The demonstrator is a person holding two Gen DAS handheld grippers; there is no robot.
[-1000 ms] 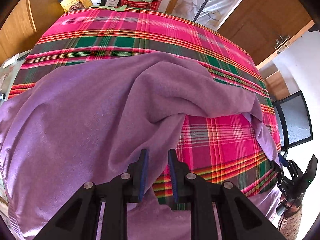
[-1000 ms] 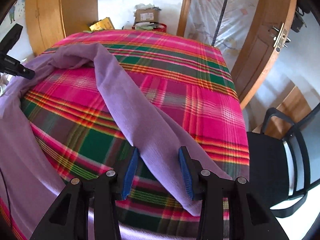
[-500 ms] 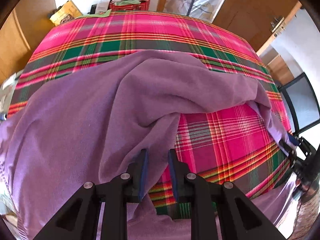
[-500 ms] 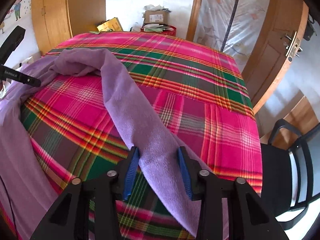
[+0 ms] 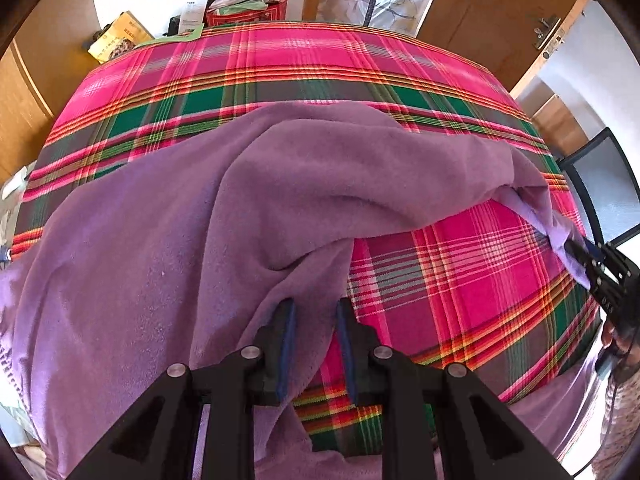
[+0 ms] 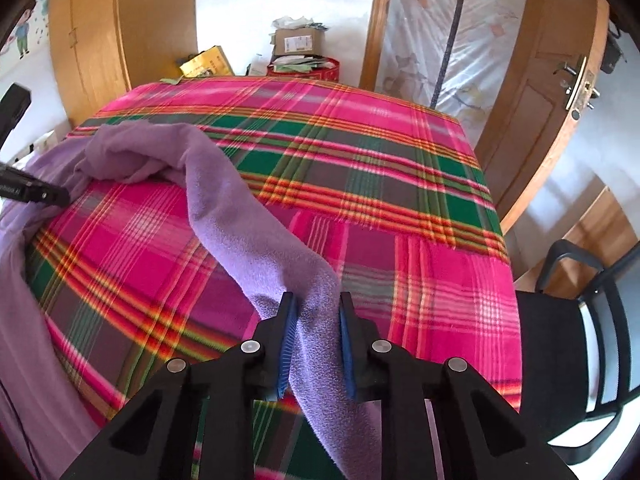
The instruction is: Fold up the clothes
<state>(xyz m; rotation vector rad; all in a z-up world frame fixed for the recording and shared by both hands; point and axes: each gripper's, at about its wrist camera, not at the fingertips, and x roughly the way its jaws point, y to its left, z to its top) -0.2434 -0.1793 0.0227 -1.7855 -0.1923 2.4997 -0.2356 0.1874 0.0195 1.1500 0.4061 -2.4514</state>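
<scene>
You have bright daylight and sharp focus in both views. The fisheye bends the edges strongly, and the corners are black.

Purple fleece garment spread over a plaid blanket.
Soft and rumpled, it covers the near left side; one long strip stretches across the pink checks to the right.

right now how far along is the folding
Early. Done: both tools grip the purple fleece garment, left tool on the body's edge, right tool on a long strip. In hand: carrying it over the plaid blanket. Left: no neat fold yet; it's still rumpled.
</scene>
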